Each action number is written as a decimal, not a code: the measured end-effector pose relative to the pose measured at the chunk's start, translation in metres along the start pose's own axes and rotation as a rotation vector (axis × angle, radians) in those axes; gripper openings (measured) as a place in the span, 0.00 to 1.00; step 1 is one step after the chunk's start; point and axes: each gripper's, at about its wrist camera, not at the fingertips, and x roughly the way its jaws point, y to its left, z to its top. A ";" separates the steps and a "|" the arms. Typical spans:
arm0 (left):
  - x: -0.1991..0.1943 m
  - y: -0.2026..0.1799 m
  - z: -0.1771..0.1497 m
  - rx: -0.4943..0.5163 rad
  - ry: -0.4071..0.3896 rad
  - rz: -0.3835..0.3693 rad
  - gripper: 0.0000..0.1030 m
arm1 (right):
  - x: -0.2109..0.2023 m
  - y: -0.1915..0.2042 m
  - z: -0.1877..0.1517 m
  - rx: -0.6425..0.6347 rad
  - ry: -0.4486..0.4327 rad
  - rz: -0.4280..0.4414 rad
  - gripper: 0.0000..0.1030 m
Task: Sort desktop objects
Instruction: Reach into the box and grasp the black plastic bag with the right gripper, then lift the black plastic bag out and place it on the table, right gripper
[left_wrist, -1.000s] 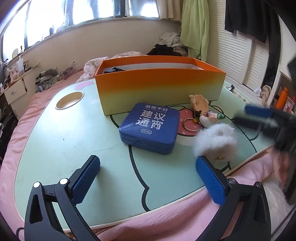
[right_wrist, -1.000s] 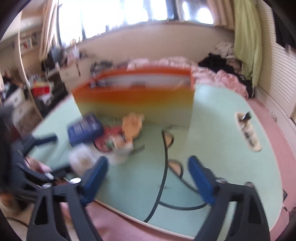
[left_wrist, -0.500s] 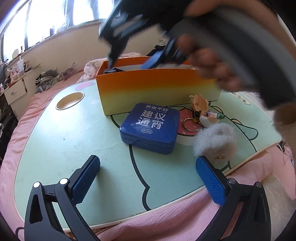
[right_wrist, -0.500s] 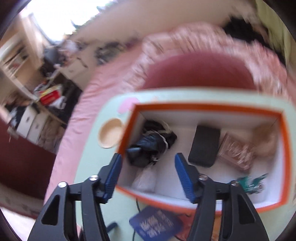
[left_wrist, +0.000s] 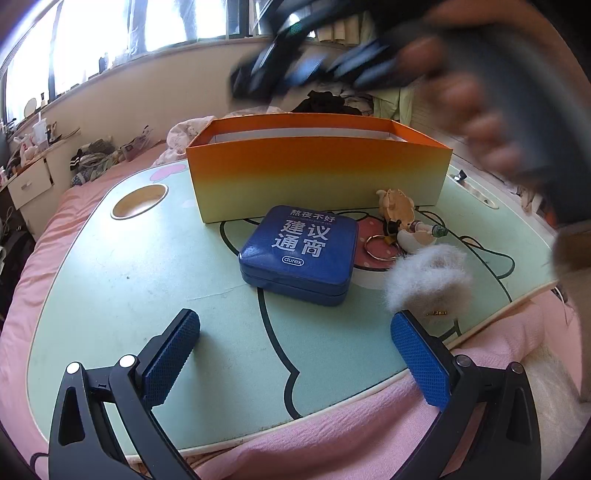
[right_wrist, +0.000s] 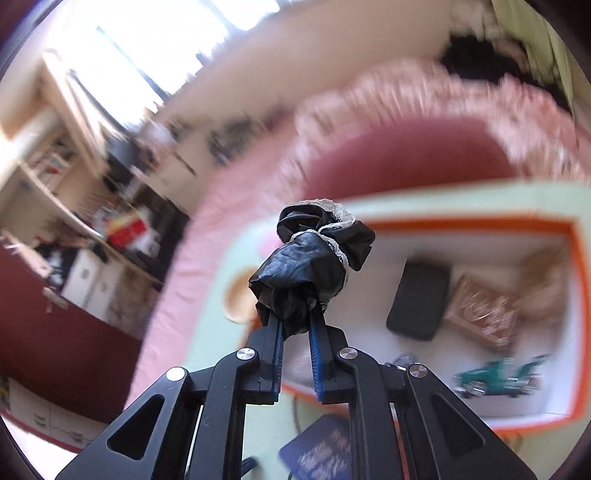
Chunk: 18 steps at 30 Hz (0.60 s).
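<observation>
My right gripper (right_wrist: 295, 321) is shut on a black scrunchie with white lace trim (right_wrist: 314, 258) and holds it in the air above the left end of the orange box (right_wrist: 443, 223). It appears blurred above the box in the left wrist view (left_wrist: 295, 70). My left gripper (left_wrist: 295, 354) is open and empty, low over the near edge of the green table (left_wrist: 110, 288). A blue tin (left_wrist: 301, 251) lies in front of the orange box (left_wrist: 317, 177). A white fluffy pompom (left_wrist: 428, 280) and a keyring with small figures (left_wrist: 402, 229) lie to the tin's right.
Inside the box lie a black case (right_wrist: 419, 301), a brown packet (right_wrist: 484, 314), a green toy car (right_wrist: 502, 376) and a tan item (right_wrist: 543, 277). The table has a round cup hole (left_wrist: 140, 201). Pink bedding (left_wrist: 332, 443) surrounds the table.
My right gripper swung up over the box, closed on the black scrunchie inside it and lifted it out. My left gripper has not moved.
</observation>
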 end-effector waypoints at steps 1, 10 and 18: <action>0.000 0.000 0.000 0.000 0.000 0.000 1.00 | -0.019 0.002 -0.004 -0.017 -0.031 0.015 0.12; 0.000 0.002 0.000 0.003 0.001 -0.002 1.00 | -0.148 -0.031 -0.083 -0.163 -0.159 -0.069 0.13; -0.001 0.003 0.000 0.004 0.002 -0.001 1.00 | -0.068 -0.092 -0.125 -0.077 0.056 -0.185 0.14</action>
